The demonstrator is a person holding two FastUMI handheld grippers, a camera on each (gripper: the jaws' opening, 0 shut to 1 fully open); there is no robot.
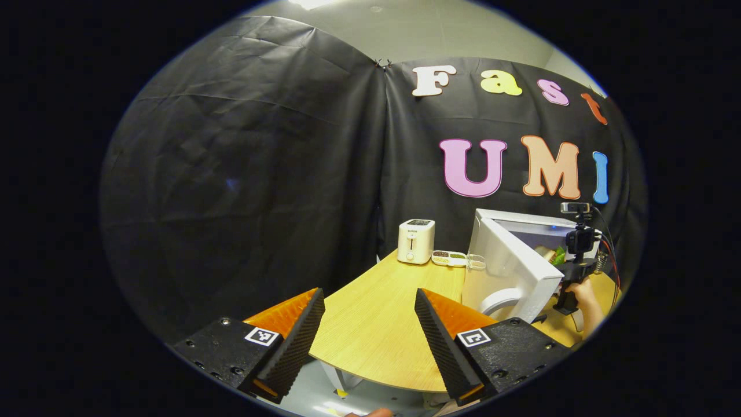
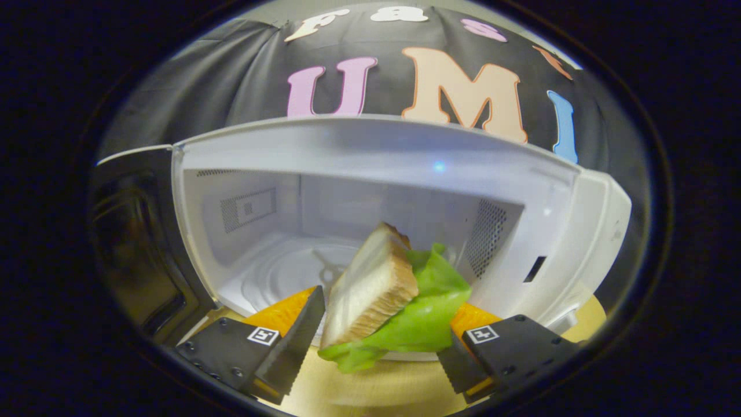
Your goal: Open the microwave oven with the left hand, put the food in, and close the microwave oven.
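Your right gripper [image 2: 370, 324] is clamping the sandwich [image 2: 376, 289] at the microwave [image 2: 370, 150] mouth, lettuce hanging loose, may snag the sill. Left gripper [image 1: 370, 324] is empty, jaws apart, back from the door [image 1: 509, 266].

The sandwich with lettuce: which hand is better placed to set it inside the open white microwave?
Right. Its tool holds the bread-and-lettuce sandwich at the microwave's opening; the left tool is empty, farther back.
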